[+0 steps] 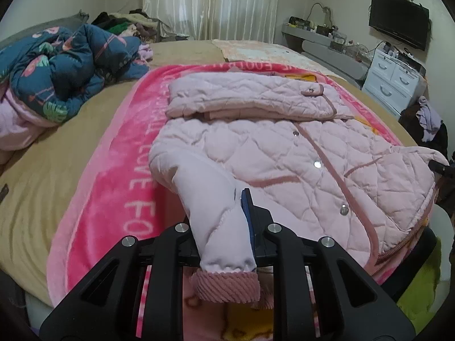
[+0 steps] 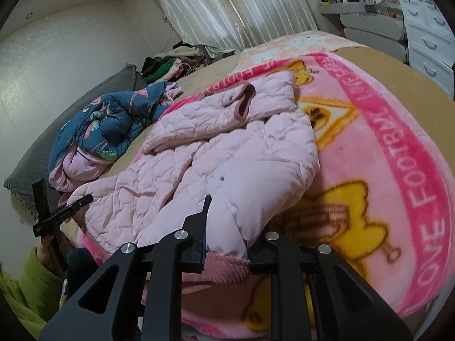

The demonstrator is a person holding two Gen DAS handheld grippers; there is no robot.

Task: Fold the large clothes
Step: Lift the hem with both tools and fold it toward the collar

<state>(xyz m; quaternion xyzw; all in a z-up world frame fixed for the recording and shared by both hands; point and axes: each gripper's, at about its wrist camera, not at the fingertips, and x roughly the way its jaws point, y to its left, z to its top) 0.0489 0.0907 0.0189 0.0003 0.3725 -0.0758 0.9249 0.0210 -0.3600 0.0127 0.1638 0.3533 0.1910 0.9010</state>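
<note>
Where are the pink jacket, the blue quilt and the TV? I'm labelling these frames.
pink jacket point(image 1: 284, 153): left wrist view, quilted front.
blue quilt point(image 1: 57, 68): left wrist view, crumpled middle.
TV point(image 1: 398, 24): left wrist view, screen centre.

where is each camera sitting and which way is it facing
Left wrist: on the left gripper at the bed's near edge, facing across the pink jacket toward the curtains; its jaws clamp one sleeve cuff.
Right wrist: on the right gripper, facing across the bed, tilted; its jaws clamp the other cuff; a green sleeve shows.
Shared: jacket, pink blanket, blue quilt, curtains.
</note>
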